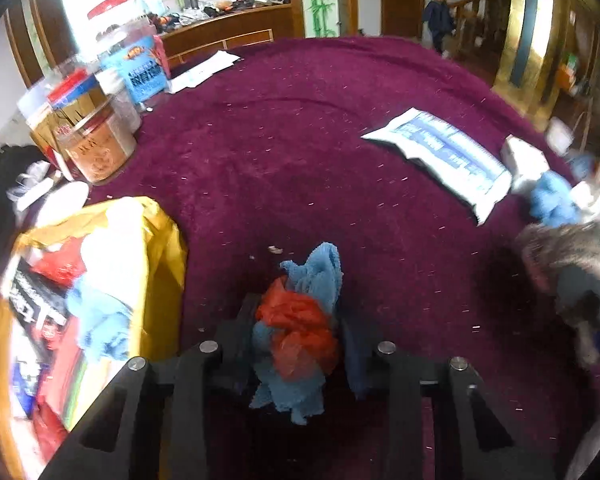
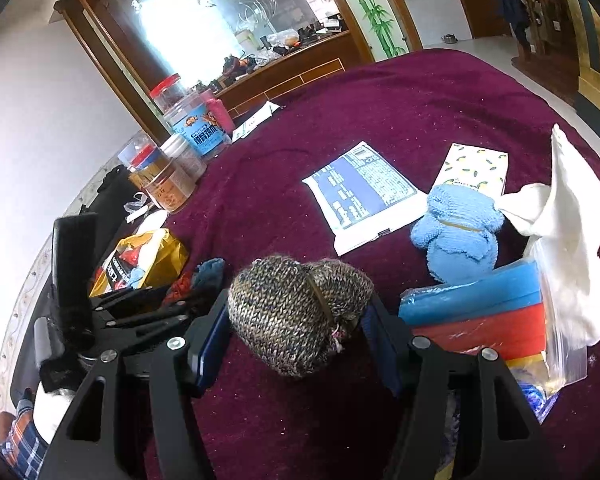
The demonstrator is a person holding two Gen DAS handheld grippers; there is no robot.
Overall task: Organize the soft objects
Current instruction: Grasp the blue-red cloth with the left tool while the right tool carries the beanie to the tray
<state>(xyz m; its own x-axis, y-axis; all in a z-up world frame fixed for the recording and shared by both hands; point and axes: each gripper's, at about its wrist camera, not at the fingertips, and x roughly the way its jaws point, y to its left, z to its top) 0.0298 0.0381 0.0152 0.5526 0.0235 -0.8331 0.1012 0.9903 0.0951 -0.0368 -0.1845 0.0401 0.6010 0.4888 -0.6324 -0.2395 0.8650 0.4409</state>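
My left gripper (image 1: 298, 340) is shut on a blue and red knitted bundle (image 1: 300, 320), held just above the purple cloth beside the yellow bag (image 1: 156, 248). In the right wrist view the left gripper (image 2: 168, 304) shows at left with that bundle (image 2: 200, 276). My right gripper (image 2: 296, 328) has its jaws around a grey-brown knitted roll (image 2: 296, 312) bound with a rubber band; its pads touch both sides. The roll also shows in the left wrist view (image 1: 572, 256). A light blue knitted roll (image 2: 456, 232) lies beyond it on the cloth.
The yellow bag (image 2: 156, 256) holds packets and a blue cloth. Jars (image 1: 96, 140) stand at the far left. A white-blue packet (image 2: 360, 192), a patterned box (image 2: 476, 168), a white cloth (image 2: 568, 216) and a zip bag with coloured sponges (image 2: 484, 312) lie at right.
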